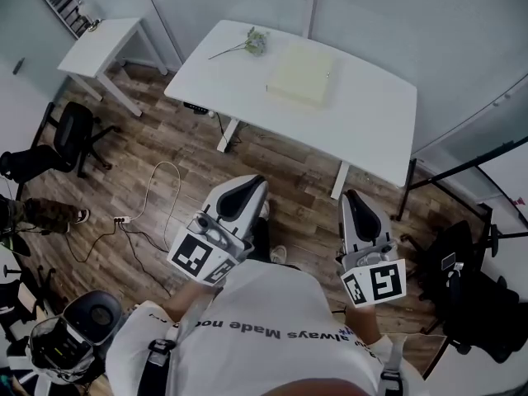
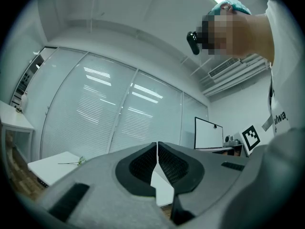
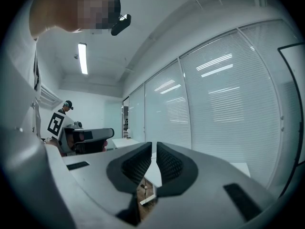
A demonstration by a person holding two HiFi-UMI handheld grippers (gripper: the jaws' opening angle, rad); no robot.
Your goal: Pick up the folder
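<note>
The left claw (image 1: 246,186) is held short of the white bench (image 1: 375,118), closed on nothing. On the bench's far side lies a flower sprig (image 1: 252,43), and just right of it the pale yellow folder (image 1: 302,74). The right claw (image 1: 356,198), also short of the bench, is closed and empty.

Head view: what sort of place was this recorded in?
Most likely an office or meeting room: a large white rectangular desk on wood-plank flooring, a black swivel office chair, and frosted glass partition walls with blinds.
</note>
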